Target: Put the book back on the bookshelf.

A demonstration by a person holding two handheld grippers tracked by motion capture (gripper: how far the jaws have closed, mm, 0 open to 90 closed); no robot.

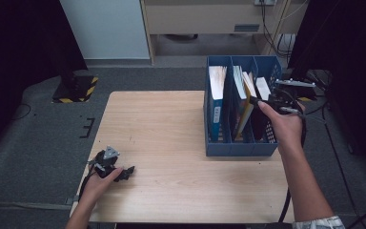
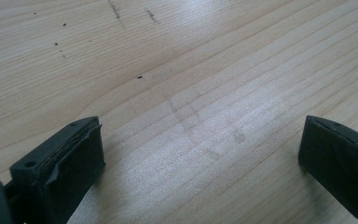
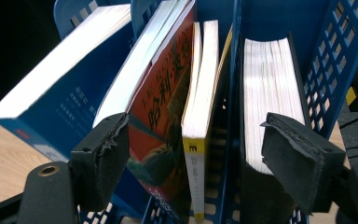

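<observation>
Books [image 3: 270, 93] upright in blue rack [image 1: 238, 149]

A black-and-yellow striped base [image 1: 76, 89] sits on the grey floor [image 1: 33, 138]. Cables [image 1: 281, 40] hang beyond the wooden table [image 1: 162, 143].

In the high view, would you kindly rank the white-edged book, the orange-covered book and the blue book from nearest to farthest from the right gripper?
From the right gripper:
1. White-edged book, rightmost compartment, beside the gripper.
2. Orange-covered book, middle compartment, leaning.
3. Blue book, leftmost compartment of the file rack.
</observation>
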